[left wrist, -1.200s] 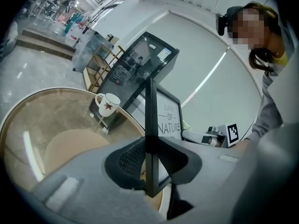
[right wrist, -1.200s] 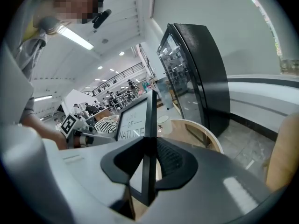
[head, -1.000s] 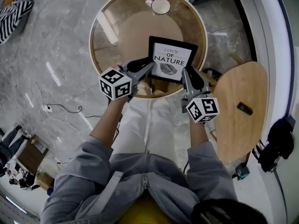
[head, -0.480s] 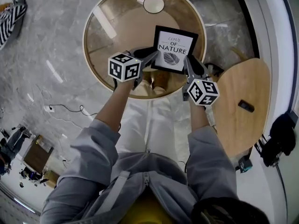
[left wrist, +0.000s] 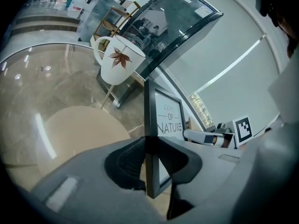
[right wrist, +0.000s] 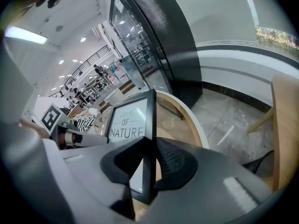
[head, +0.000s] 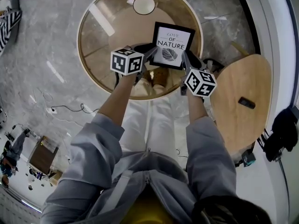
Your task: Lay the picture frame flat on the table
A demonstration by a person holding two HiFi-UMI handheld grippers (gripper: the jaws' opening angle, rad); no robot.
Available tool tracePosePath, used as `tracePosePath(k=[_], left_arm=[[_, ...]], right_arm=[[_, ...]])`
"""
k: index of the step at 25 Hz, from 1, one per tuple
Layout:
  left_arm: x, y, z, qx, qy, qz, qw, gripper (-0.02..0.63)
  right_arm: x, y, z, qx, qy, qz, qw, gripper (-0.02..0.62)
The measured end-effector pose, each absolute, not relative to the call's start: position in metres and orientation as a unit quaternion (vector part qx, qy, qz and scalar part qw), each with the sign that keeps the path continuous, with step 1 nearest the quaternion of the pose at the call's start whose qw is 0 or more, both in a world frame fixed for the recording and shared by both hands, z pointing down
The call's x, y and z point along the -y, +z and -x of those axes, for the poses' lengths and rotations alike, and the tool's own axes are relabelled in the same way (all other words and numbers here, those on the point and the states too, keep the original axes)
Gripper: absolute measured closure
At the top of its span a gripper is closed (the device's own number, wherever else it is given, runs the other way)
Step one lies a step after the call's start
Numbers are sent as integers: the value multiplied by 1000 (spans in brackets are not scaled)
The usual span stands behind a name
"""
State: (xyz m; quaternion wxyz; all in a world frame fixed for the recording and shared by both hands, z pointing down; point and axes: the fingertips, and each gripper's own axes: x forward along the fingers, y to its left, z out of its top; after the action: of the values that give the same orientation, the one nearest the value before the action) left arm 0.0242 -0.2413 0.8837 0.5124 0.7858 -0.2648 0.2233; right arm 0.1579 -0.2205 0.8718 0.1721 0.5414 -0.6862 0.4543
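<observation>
Head view: picture frame (head: 172, 45), upper centre, over the right part of the round glass table (head: 93, 55); long axis runs up the picture, away from us; left gripper (head: 149, 52) clamps its left edge, right gripper (head: 186, 59) its right edge, neither nearer; black border, white mat, "LOVE OF NATURE" above a leaf.
Left gripper view: jaws pinch the frame edge-on, centre; mug (left wrist: 119, 59) beyond, upper left.
Right gripper view: jaws grip the opposite edge; we judge the frame tilted, not yet flat.
</observation>
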Motion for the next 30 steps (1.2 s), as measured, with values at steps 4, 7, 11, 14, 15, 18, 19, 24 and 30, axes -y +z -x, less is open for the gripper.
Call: tracePosePath(k=[4,7,11,14,15,18,19,24,30], left_arm=[[243,889,-26,268,239,-781,511,522],[246,894,-27,277,246,-776,510,517],[244,898,-28,289,256,-768,512,490],[242,898,-31,284,266,-770,505,437],[243,897,-31,288,267,-771,501,432],[250,890,-20,326,256,-771,484,397],[252,887,-15,337,252,-771,478,393],[247,865,5,359,231,-773,469,394],[230,809,27,345,239,-803,422,580]], right_arm=[[221,879,-159,676,461,-545,187,515],[225,884,-161,665,467,-552,188,515],[225,889,-160,651,478,-559,189,515],[224,891,-161,633,493,-568,183,514],[223,892,-163,627,494,-574,181,518],[219,888,-171,612,492,-593,178,476],[217,886,-172,609,491,-596,178,465],[201,868,-181,601,482,-608,193,481],[179,822,-180,596,473,-620,192,580]])
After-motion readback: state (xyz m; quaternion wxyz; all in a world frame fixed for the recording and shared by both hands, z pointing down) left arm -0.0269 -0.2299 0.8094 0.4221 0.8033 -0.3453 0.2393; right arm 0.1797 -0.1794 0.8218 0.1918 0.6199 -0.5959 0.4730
